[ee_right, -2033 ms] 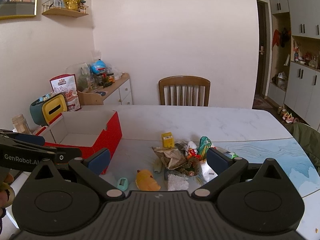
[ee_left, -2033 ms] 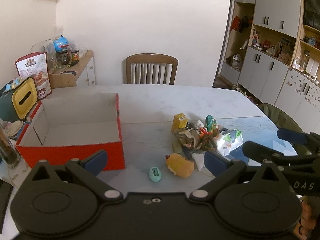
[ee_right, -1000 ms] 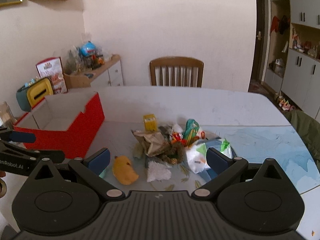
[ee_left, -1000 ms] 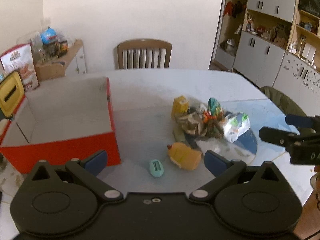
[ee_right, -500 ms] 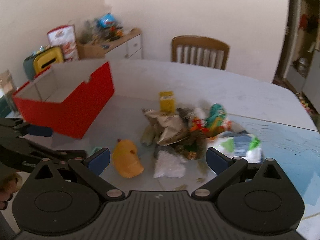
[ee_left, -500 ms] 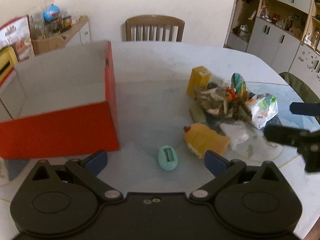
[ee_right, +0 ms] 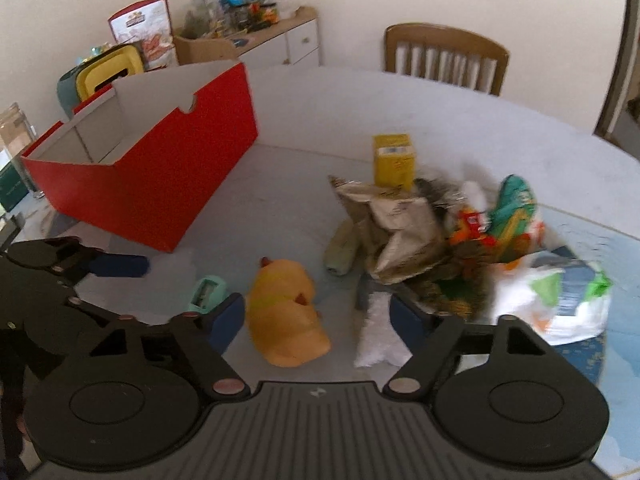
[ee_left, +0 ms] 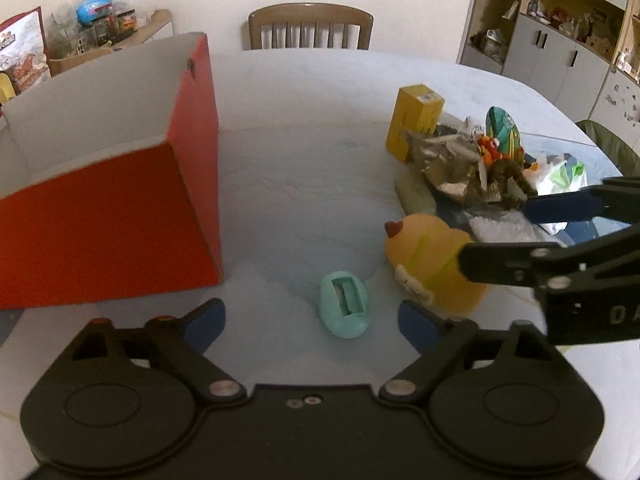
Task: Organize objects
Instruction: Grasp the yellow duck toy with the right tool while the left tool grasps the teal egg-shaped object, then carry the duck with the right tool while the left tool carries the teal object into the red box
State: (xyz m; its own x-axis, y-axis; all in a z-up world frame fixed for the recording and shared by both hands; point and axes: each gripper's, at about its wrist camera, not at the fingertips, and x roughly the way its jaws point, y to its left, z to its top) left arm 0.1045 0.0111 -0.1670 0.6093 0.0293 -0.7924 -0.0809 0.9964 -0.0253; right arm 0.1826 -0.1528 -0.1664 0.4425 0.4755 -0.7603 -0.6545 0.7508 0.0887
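Yellow duck toy [ee_right: 286,316]: lies on its side, long axis running away from the right gripper [ee_right: 316,320], red tip at the far end.
Position: between the wide-spread right fingers, nothing gripped.
Left gripper [ee_left: 310,324]: spread wide, empty; teal sharpener [ee_left: 345,310] lies between its fingertips.

box [ee_left: 120,216]: red outside, white inside
duck toy [ee_left: 432,264]: yellow-orange, red tip on top
small oval item [ee_left: 345,305]: mint green, grey slot in the middle
carton [ee_left: 414,128]: yellow, pale label on top
crumpled wrapper [ee_right: 394,220]: grey-brown, silvery folds
oval packet [ee_left: 503,130]: teal with yellow and orange print
plastic bag [ee_right: 560,304]: white, green and blue patches
desk [ee_left: 304,184]: pale grey marble, blue patterned mat at right
gripper pads [ee_left: 206,322]: dark blue on black bodies
chair [ee_left: 310,30]: brown wood
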